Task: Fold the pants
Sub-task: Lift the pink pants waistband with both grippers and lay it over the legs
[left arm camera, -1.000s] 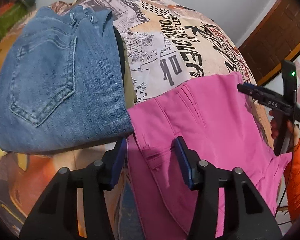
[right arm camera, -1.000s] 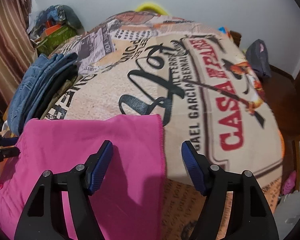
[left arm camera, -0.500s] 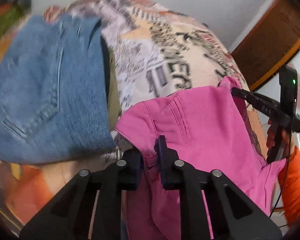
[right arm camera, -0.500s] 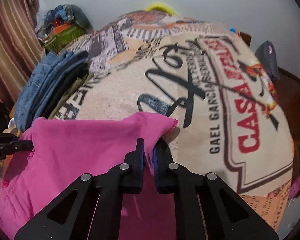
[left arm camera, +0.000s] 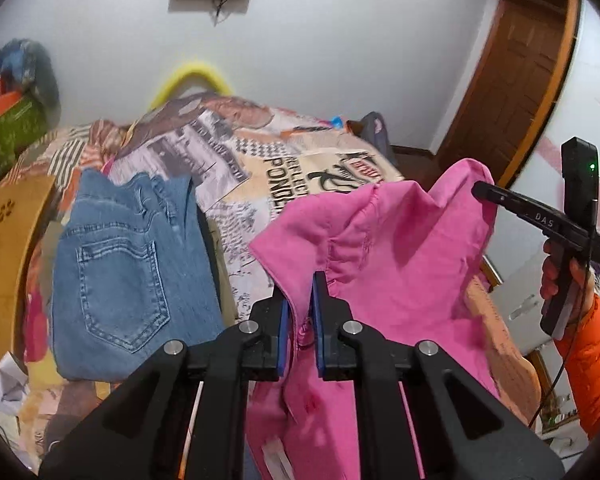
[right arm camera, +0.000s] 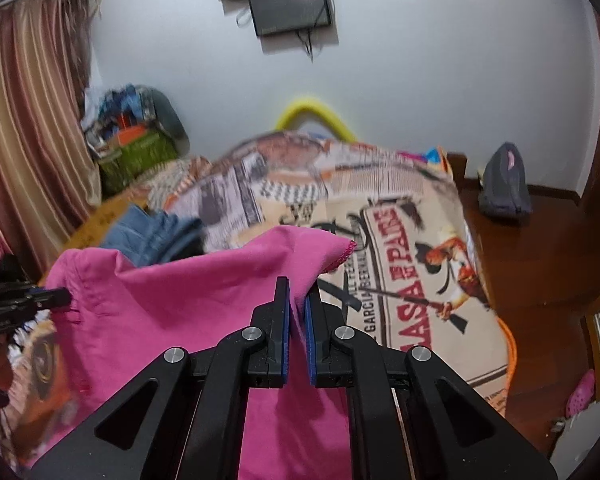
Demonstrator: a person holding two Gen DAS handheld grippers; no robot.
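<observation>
My left gripper and right gripper clamped on pink pants; cloth light, limp; hold edge corners.

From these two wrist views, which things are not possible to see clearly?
- Pink pants: the lower part is cut off by the bottom edge and hidden behind the left tool; same behind the right tool in the right wrist view.
- Folded jeans: clothes beneath are covered by them.
- Bedspread: its far print is blurred in the right wrist view.
</observation>
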